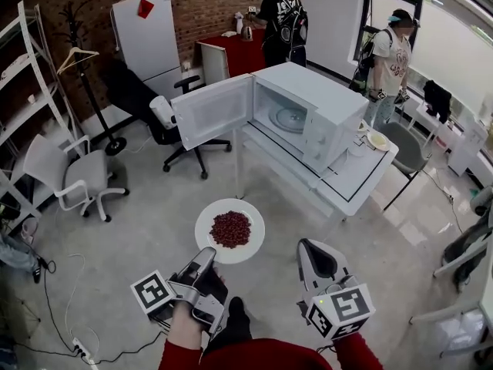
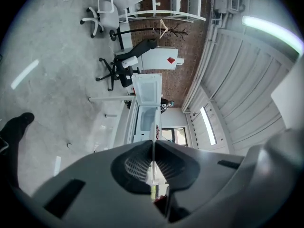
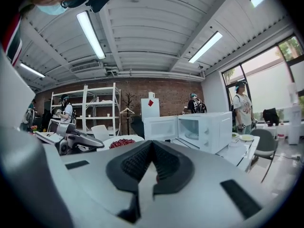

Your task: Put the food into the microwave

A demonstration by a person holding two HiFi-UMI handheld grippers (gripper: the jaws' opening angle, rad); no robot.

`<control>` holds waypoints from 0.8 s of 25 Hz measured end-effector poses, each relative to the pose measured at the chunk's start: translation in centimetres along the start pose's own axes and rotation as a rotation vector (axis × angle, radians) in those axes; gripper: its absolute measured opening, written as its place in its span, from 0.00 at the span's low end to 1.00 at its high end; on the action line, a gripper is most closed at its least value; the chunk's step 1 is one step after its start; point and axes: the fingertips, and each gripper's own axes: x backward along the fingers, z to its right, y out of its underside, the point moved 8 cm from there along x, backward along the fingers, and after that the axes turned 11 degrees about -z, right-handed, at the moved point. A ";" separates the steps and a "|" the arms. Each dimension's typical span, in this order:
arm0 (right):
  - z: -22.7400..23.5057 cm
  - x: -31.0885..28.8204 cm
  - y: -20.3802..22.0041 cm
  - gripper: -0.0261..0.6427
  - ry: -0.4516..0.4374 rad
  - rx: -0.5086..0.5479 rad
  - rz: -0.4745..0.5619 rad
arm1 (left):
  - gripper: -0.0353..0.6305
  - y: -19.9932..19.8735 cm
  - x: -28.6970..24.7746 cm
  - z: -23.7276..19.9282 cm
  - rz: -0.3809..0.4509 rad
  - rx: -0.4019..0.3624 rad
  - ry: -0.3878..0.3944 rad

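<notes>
Head view: I'm pinching the plate (image 1: 209,236) by its near rim in my left gripper (image 1: 206,259), food (image 1: 230,229) heaped on it, with the microwave (image 1: 327,110) well ahead, door (image 1: 212,110) wide open. My right gripper (image 1: 310,247) is empty, fingers pressed together. I'm planning a level wrist, rim clearing the door, down onto the turntable (image 1: 291,119).

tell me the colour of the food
The food on the plate is dark red; head view shows it best.

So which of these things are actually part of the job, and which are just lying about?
Part of the job: plate of red food, clamped by the left gripper; open microwave on the table.
Lying about: grey chair, coat stand, white fridge.
</notes>
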 end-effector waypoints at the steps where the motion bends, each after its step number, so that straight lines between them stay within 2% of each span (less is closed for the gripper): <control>1: 0.1 -1.1 -0.2 0.06 0.005 -0.009 -0.010 | 0.09 -0.9 -0.6 0.0 -0.007 0.005 -0.003; 12: 0.3 -10.1 -3.6 0.06 0.074 -0.050 -0.051 | 0.09 -10.2 -6.4 0.9 -0.100 0.016 -0.014; 20: 0.5 -12.9 -4.4 0.06 0.138 -0.064 -0.082 | 0.09 -13.6 -9.9 0.6 -0.176 0.010 -0.012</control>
